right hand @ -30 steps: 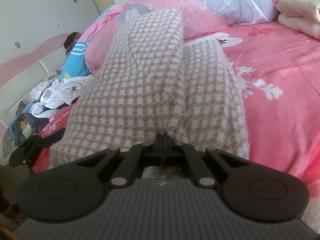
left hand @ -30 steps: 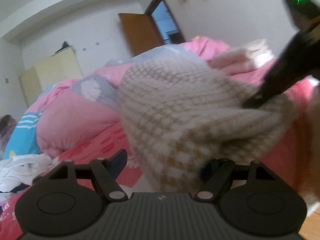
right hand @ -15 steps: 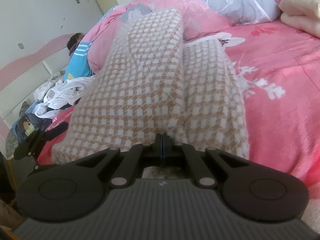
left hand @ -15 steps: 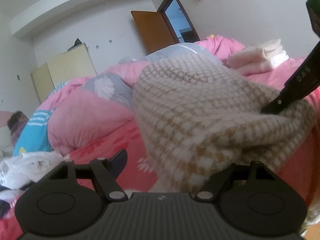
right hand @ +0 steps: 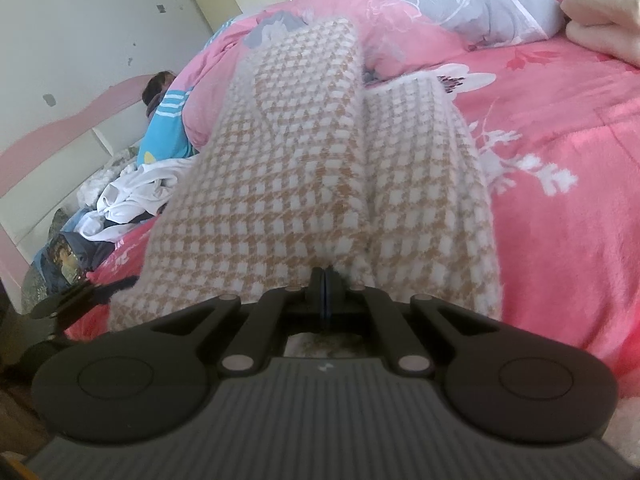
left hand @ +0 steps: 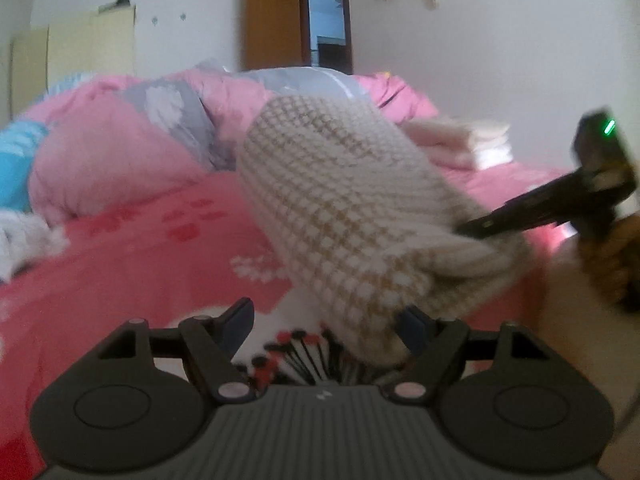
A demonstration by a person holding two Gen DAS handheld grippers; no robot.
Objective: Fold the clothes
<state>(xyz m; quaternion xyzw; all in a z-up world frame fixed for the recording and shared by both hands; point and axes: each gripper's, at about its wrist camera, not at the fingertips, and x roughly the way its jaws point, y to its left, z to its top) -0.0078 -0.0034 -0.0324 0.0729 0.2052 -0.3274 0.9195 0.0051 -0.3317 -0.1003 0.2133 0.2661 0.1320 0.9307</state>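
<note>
- Pinching knit sweater (right hand: 328, 152) hem: right gripper (right hand: 325, 280), jaws clamped on it.
- Left gripper (left hand: 326, 320) jaws spread, empty beside sweater.
- Soft, floppy, light; grab hem corners.

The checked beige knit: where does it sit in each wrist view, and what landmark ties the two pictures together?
Left wrist: checked knit fills centre, running to lower right.
Right wrist: it fills the centre, from the tongs up to the pillows.
Shared landmark: the grey floral pillow, behind the knit in both.
</note>
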